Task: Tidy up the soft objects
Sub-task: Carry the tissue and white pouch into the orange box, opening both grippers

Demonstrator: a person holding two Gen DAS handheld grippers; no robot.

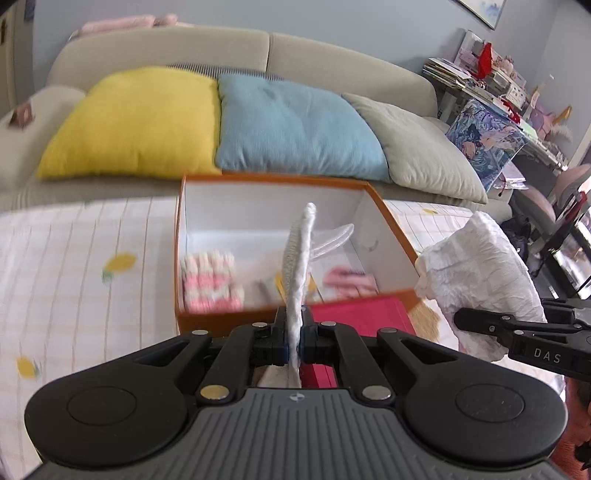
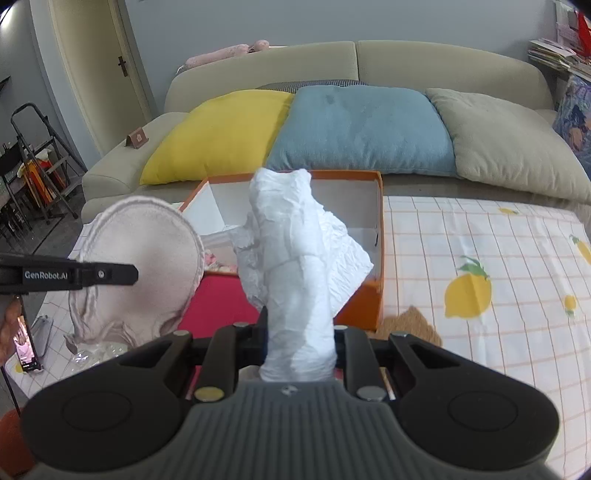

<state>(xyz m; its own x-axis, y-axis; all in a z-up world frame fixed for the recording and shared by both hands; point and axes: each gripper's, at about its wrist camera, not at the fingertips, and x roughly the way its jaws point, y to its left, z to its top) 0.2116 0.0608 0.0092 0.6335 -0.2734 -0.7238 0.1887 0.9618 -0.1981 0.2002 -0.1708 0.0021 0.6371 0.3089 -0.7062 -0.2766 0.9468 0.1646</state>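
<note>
Beige sofa (image 2: 443, 62) against a grey-blue wall (image 2: 295, 22) with yellow (image 2: 218, 136), blue (image 2: 362, 129) and grey-green (image 2: 509, 144) cushions, cream door (image 2: 96, 66) and stepladder (image 2: 33, 155) at left, cluttered shelves (image 1: 491, 85) at right, soft even daylight.

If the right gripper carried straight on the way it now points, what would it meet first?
Probably the orange box: the right gripper, shut on the crumpled white cloth, aims down at its near wall and open inside. Depth is unclear, so the red lid lying nearer might come first.
</note>
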